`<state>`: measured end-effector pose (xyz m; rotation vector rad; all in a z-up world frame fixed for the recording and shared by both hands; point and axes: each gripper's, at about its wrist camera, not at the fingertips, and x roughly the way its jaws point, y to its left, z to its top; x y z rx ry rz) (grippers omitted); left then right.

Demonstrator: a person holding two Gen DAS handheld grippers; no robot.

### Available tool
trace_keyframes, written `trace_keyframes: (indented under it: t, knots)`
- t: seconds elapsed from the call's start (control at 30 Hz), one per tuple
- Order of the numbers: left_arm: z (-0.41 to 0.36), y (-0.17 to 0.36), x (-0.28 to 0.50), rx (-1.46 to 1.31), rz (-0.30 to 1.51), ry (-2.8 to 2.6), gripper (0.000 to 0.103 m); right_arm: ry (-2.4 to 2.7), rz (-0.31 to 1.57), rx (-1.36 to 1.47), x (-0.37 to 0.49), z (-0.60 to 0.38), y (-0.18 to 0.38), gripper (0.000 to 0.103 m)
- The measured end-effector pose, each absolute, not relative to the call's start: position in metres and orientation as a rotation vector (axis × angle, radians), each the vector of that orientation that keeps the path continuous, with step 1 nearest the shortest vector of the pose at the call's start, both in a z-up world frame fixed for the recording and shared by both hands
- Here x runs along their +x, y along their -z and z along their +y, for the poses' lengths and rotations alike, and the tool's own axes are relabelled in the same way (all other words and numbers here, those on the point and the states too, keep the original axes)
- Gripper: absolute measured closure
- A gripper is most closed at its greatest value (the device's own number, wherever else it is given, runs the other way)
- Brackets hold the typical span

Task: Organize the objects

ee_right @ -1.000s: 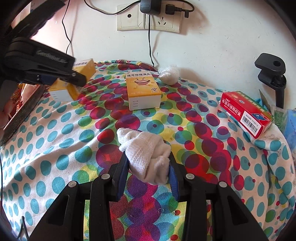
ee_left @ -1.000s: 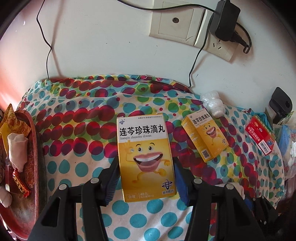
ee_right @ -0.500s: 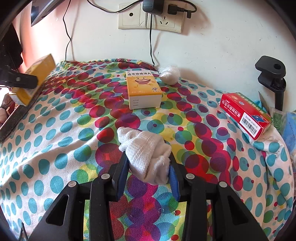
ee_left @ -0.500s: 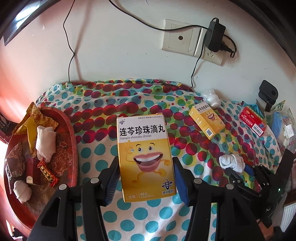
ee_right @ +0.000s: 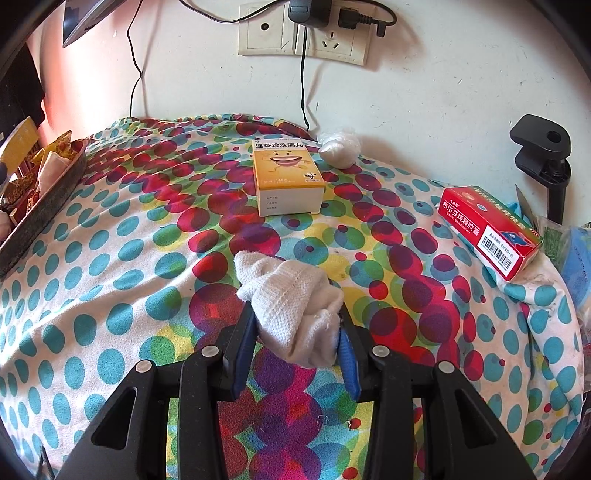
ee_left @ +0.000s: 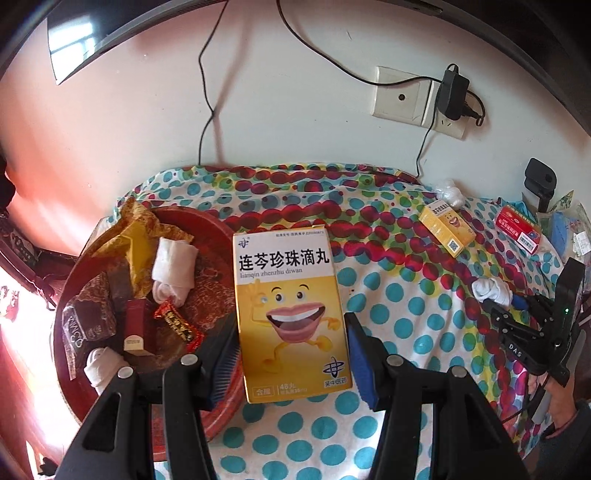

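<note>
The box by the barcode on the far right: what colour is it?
Red, with white lettering and a white barcode patch; the red box shows best in the right wrist view.

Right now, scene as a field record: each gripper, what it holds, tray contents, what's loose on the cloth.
left gripper: shut on yellow medicine box, held above the cloth beside the tray
right gripper: shut on white rolled sock, low over the cloth
red tray: rolled white socks, snack wrappers, small red box
loose on polka-dot cloth: second yellow box, red medicine box, white wad by the wall
wall: socket plate with black adapter plugged in
</note>
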<state>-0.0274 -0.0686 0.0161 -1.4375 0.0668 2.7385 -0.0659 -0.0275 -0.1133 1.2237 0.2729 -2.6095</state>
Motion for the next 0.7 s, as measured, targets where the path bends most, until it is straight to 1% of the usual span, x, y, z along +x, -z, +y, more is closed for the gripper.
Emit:
trace_keyframes:
  t: [0.4,0.57,0.7]
  knots:
    - [-0.149,-0.004,-0.016,-1.53,-0.007,-2.805,0.048,2.612,0.278,1.224,-0.067,-0.03,0.114,0.065]
    - [-0.174,0.004,-0.018,-1.576,-0.003,-2.832,0.048,2.612,0.278,1.224,-0.067,-0.03,0.114,0.065]
    - [-0.193,0.011,-0.022,-1.61,-0.032,-2.83,0.048,2.613,0.277,1.224,-0.066,-0.029,0.114,0.065]
